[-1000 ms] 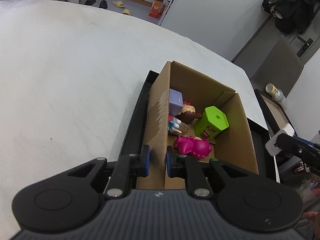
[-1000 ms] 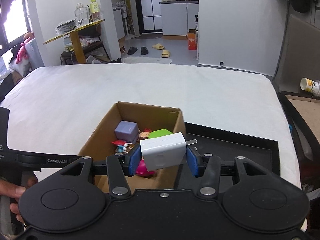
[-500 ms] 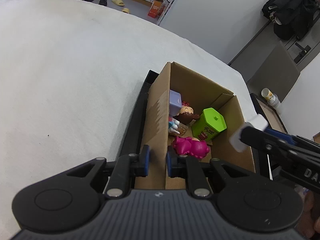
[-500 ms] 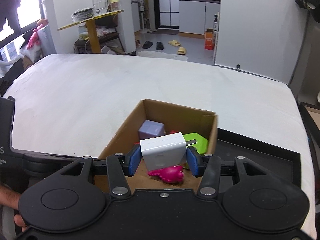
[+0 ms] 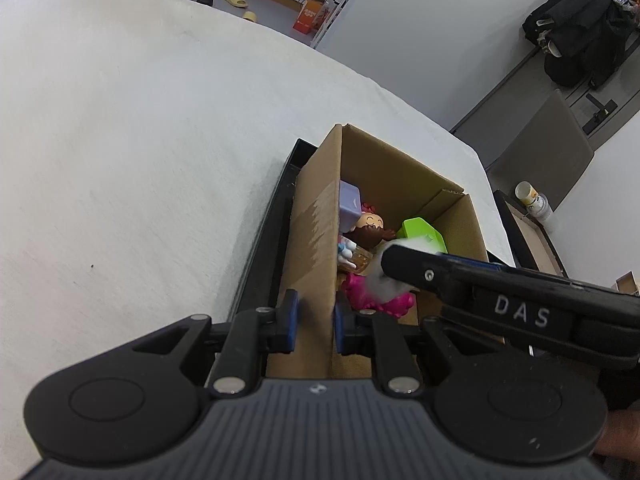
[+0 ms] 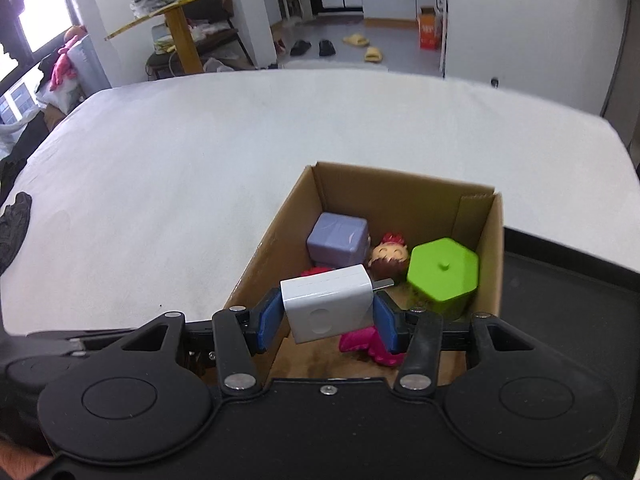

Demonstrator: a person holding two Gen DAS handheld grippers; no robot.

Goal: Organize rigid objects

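R gripper (image 6: 329, 316) clamps white plastic charger block (image 6: 326, 306) over open brown cardboard box (image 6: 404, 188), prongs pointing right; L gripper (image 5: 313, 322) pinches box's near wall. Drop pt straight below.

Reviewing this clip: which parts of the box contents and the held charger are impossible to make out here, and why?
- White charger: blurred in the left wrist view, mostly behind the right tongs.
- Pink toy: shape unclear in both views, covered by charger and tong fingers.
- Small figure by the purple cube: too small to identify.
- Green container label: hidden from the right wrist view.
- Cardboard box floor: near end cut off by the left tongs.
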